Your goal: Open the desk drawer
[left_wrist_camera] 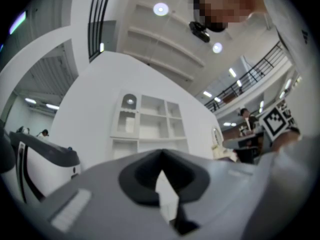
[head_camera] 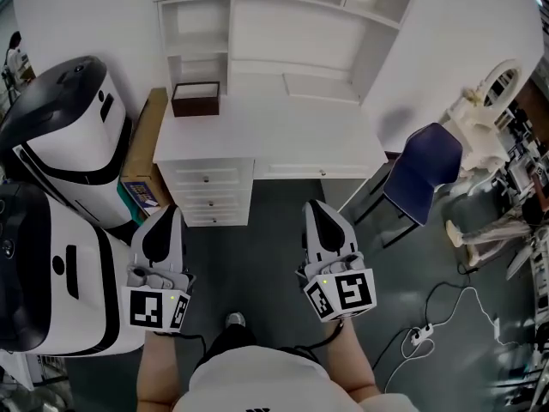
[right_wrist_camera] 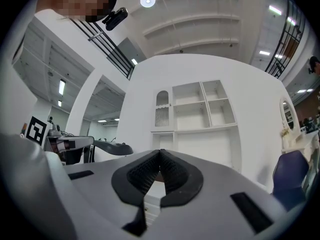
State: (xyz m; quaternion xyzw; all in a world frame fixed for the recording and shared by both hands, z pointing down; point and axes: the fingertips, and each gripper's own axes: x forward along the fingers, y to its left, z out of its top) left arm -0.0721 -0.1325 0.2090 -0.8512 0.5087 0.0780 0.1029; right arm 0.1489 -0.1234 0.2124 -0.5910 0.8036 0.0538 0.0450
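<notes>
A white desk (head_camera: 266,136) with a shelf unit on top stands ahead against the wall. Under its left end is a stack of three small drawers (head_camera: 208,178), all closed, with a wide shallow drawer (head_camera: 322,172) to their right. My left gripper (head_camera: 170,213) hangs shut and empty in front of the drawer stack, short of it. My right gripper (head_camera: 314,206) is also shut and empty, below the wide drawer and apart from it. In the left gripper view the left gripper (left_wrist_camera: 161,155) points at the shelves (left_wrist_camera: 150,124). In the right gripper view the right gripper (right_wrist_camera: 160,155) faces the shelf unit (right_wrist_camera: 200,114).
A brown box (head_camera: 196,98) sits on the desk's left rear corner. Two large white-and-black machines (head_camera: 69,127) crowd the left side, with a cardboard box (head_camera: 141,153) against the desk. A blue chair (head_camera: 420,170) stands to the right. A power strip with its cable (head_camera: 420,337) lies on the floor.
</notes>
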